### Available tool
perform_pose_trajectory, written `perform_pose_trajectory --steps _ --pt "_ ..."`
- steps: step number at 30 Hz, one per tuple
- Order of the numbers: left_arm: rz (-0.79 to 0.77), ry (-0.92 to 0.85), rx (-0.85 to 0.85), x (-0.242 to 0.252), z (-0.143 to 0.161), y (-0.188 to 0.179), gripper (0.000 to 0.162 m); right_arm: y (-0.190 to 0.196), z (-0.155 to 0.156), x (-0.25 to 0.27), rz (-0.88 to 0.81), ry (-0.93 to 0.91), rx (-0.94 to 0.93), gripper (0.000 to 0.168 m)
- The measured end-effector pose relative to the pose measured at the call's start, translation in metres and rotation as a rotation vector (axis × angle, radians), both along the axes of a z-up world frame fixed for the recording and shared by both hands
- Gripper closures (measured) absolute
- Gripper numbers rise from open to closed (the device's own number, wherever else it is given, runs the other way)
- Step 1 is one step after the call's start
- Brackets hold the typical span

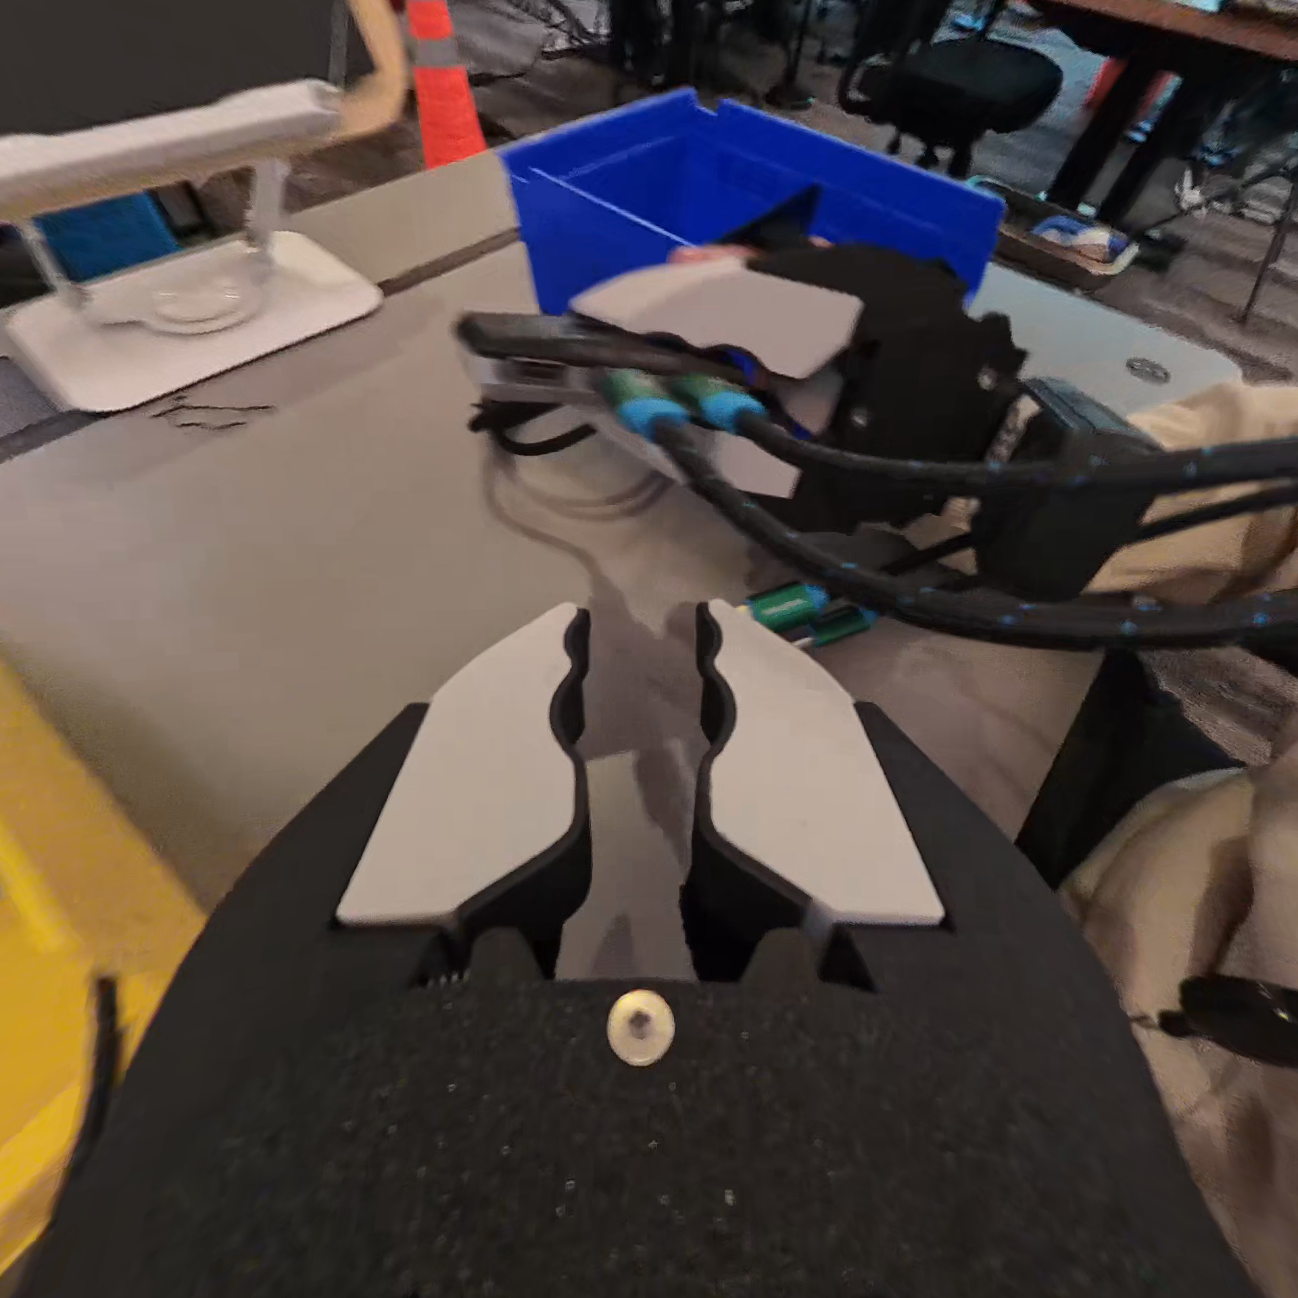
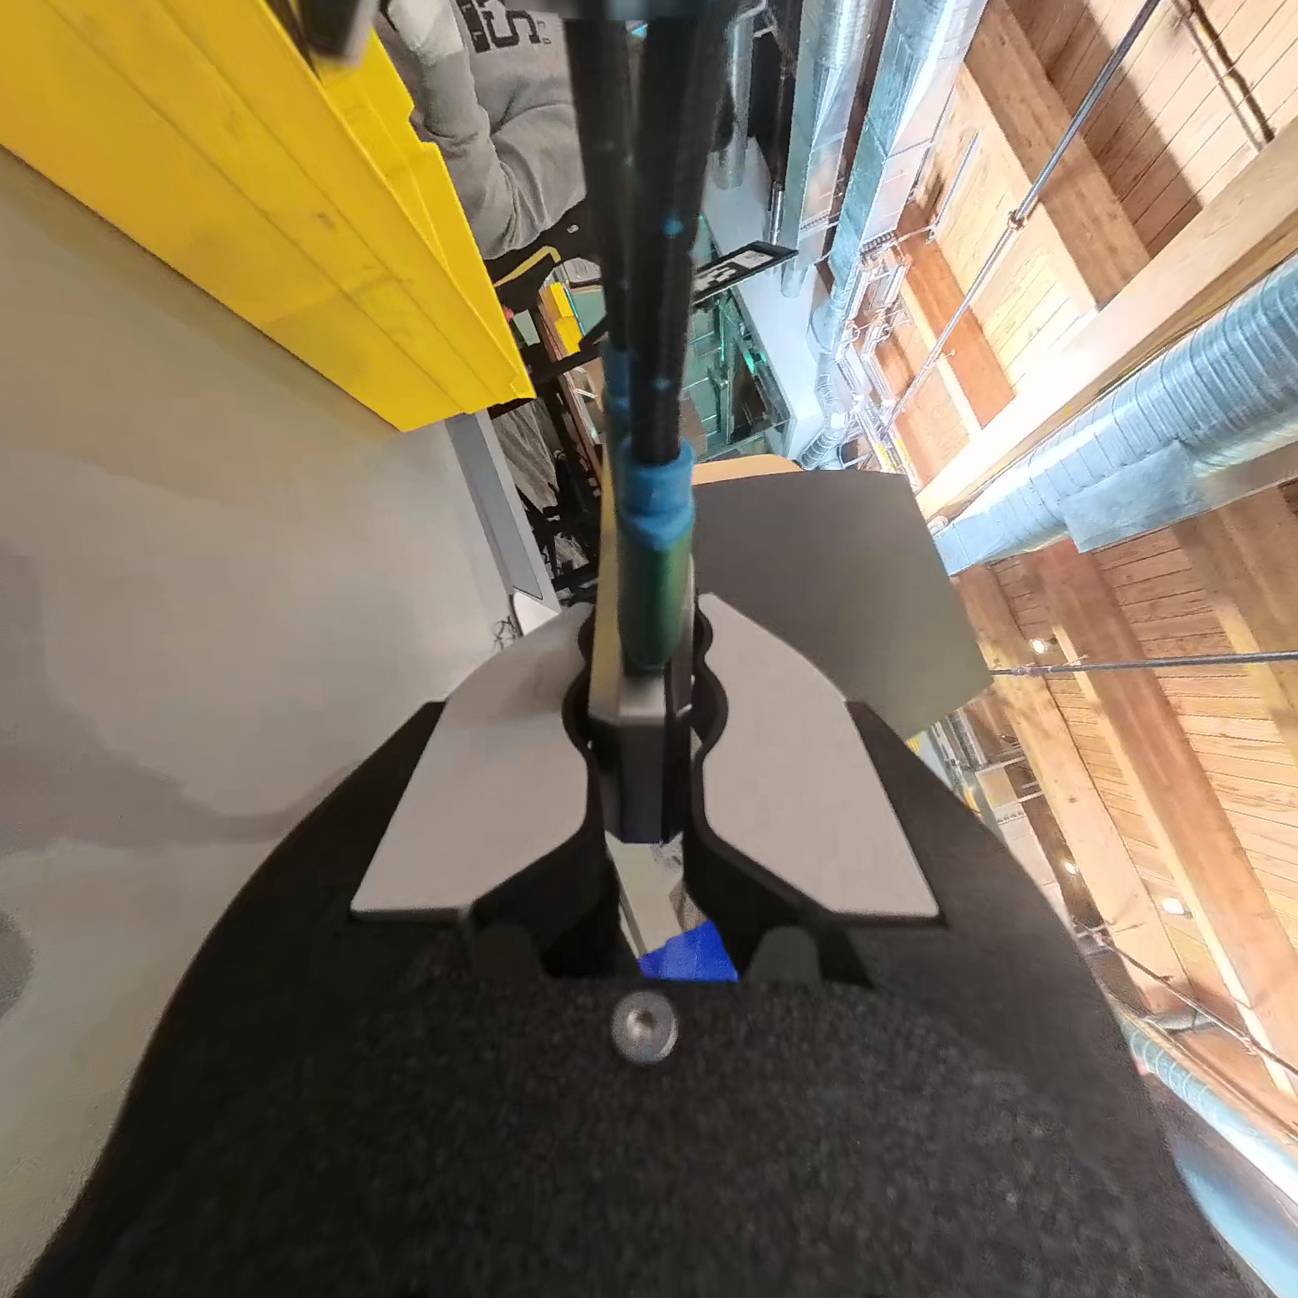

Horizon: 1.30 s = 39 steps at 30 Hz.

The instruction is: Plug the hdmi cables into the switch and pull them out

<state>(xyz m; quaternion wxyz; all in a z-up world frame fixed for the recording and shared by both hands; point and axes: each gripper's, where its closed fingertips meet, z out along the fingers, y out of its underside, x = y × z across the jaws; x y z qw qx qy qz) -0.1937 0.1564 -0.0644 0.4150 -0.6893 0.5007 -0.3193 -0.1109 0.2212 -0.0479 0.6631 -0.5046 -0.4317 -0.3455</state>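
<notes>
My left claw [image 1: 640, 618] is empty, with a small gap between its two grey fingers [image 1: 484, 772]. It hangs above the grey counter [image 1: 246, 562] and touches nothing.

My right claw [image 2: 643, 618] is squeezed onto the switch [image 2: 636, 765], a small grey box. Its fingers [image 2: 492, 772] press on both sides of the box. In the left wrist view I see that claw [image 1: 534, 358] farther off, held up off the counter with the switch [image 1: 520, 372] in its grip.

Two hdmi cables [image 1: 843, 449] are plugged into the switch side by side. Each plug [image 1: 632, 393] is green with a light blue collar, and the cords are black with small blue dots. The cords run off to the right. In the right wrist view one green plug [image 2: 657, 597] sits in the switch right past my fingertips, and the black cords [image 2: 653, 211] go straight away from it.

A third green plug [image 1: 783, 605] lies loose on the counter, just beside the tip of my left claw on its right side. Its cord also runs off to the right.

Behind the switch sits a blue bin [image 1: 737, 189]. A white stand [image 1: 182, 316] is at the far left of the counter. A yellow bin [image 1: 49, 913] is close on my left. An orange cone [image 1: 442, 77] stands on the floor past the counter.
</notes>
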Motion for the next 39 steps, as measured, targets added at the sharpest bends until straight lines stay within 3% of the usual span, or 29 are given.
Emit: perform_pose_trajectory --steps 2,4,14,21,39 --pt "0.084 0.024 0.14 0.007 -0.007 0.011 0.14 0.001 -0.003 -0.002 -0.001 -0.019 0.0 0.147" --pt "0.109 -0.059 0.231 0.013 0.005 0.016 0.136 0.001 -0.006 -0.004 0.001 -0.035 -0.003 0.147" --pt "0.031 -0.084 0.398 0.038 0.016 0.01 0.132 0.003 -0.009 -0.001 -0.009 -0.031 -0.019 0.146" --pt "0.068 -0.11 0.4 0.041 0.019 0.017 0.143 -0.002 -0.009 -0.009 0.003 -0.089 0.003 0.145" --pt "0.123 -0.153 0.282 0.044 0.008 0.021 0.143 0.001 -0.015 -0.008 -0.047 -0.068 -0.069 0.148"
